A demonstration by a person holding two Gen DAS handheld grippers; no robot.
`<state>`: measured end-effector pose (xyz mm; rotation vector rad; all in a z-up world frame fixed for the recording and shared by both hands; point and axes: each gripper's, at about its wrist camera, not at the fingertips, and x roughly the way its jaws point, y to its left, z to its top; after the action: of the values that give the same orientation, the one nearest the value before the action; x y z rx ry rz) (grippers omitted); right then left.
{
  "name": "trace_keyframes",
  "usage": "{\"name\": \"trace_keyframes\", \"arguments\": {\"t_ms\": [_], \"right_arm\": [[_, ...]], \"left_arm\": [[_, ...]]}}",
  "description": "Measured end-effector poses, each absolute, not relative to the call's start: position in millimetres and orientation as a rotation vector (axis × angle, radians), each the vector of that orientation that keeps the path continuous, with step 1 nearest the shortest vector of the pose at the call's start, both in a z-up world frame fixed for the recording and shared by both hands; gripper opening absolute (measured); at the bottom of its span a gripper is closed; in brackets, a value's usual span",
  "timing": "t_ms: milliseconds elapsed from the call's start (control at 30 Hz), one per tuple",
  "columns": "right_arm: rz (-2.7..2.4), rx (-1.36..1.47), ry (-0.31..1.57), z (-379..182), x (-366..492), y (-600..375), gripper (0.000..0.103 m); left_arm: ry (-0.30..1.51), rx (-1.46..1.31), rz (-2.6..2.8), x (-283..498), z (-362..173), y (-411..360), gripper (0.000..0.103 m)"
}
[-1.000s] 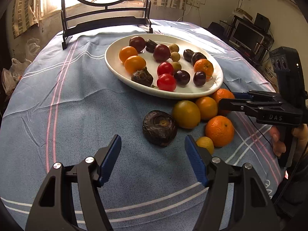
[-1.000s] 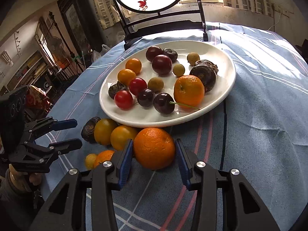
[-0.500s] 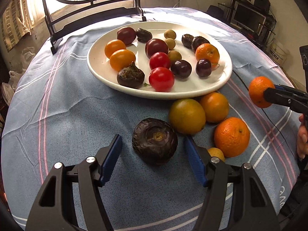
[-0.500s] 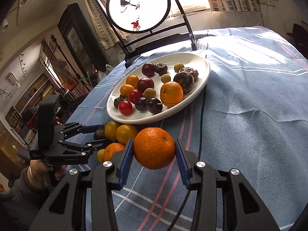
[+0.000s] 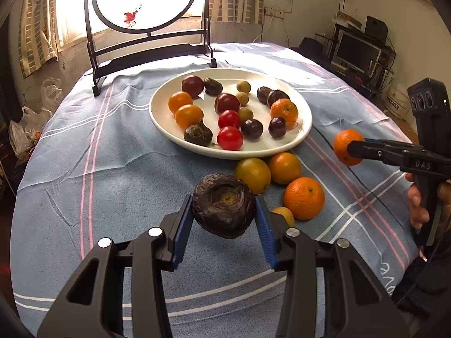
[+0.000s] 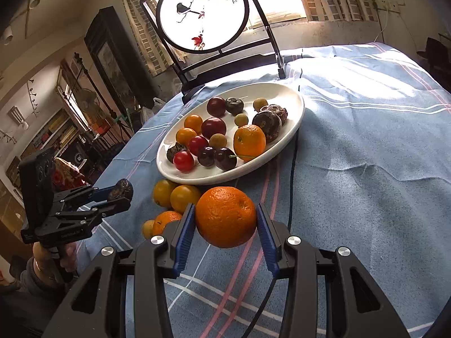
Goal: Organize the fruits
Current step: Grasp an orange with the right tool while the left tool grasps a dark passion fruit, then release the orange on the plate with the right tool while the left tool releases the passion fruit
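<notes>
A dark purple wrinkled fruit [image 5: 224,211] sits between the blue pads of my left gripper [image 5: 223,200]. The jaws are closing on it and both pads touch its sides, just above the cloth. My right gripper [image 6: 225,208] is shut on an orange [image 6: 225,221] held above the cloth, short of the white plate [image 6: 277,95]. The plate [image 5: 262,148] holds several oranges, red tomatoes, dark plums and small yellow fruits. Loose on the cloth lie a yellow-green fruit [image 5: 252,175], an orange fruit [image 5: 284,167], a mandarin [image 5: 304,198] and a small yellow fruit [image 5: 284,214].
A round painted screen on a black stand [image 5: 146,0] stands at the table's far edge behind the plate. A black cable [image 6: 291,169] runs across the blue cloth beside the plate. A person's hand [image 5: 417,202] grips the right tool's handle.
The left jaws have closed around the dark fruit, which was lying on the cloth, and risen with it. The right gripper lifted its orange off the cloth earlier and now holds it nearly still.
</notes>
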<state>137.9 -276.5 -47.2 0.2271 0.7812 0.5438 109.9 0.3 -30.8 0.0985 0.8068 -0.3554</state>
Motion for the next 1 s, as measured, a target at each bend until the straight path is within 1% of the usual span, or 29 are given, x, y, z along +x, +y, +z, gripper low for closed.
{"name": "trace_keyframes", "arguments": {"t_ms": [167,333,433,567,633,667,700,733,767,867,1000], "right_arm": [[0.538,0.204,0.708,-10.8,140.9,-279.0,0.044],[0.518,0.156,0.686,21.4,175.0,-262.7,0.044],[0.503,0.155,0.713,21.3,203.9,-252.4,0.044],[0.473,0.158,0.754,7.4,236.6,-239.9,0.044],[0.469,0.162,0.766,-0.1,246.6,-235.6,0.045],[0.467,0.165,0.769,-3.0,250.3,-234.4,0.046],[0.455,0.167,0.764,-4.6,251.9,-234.1,0.048],[0.449,0.173,0.753,-4.5,251.1,-234.6,0.055],[0.45,0.177,0.741,-2.7,248.7,-235.1,0.055],[0.459,0.157,0.724,3.6,236.0,-235.0,0.055],[0.484,0.129,0.718,9.0,205.8,-239.4,0.055]], "left_arm": [[0.745,0.079,-0.364,119.0,-2.6,-3.0,0.042],[0.756,0.049,-0.387,162.3,11.4,-21.1,0.042],[0.779,0.021,-0.387,196.1,10.3,-30.5,0.042],[0.848,-0.002,-0.39,232.1,-6.3,-39.7,0.043],[0.863,-0.004,-0.383,242.6,-12.7,-42.5,0.043],[0.866,-0.009,-0.377,246.4,-14.7,-42.2,0.05],[0.866,-0.022,-0.371,248.6,-15.3,-40.3,0.055],[0.858,-0.043,-0.364,248.6,-14.2,-37.1,0.065],[0.847,-0.059,-0.36,246.6,-11.9,-33.8,0.07],[0.819,-0.045,-0.357,231.8,-4.8,-29.7,0.072],[0.811,0.024,-0.379,192.7,-4.5,-28.4,0.073]]}}
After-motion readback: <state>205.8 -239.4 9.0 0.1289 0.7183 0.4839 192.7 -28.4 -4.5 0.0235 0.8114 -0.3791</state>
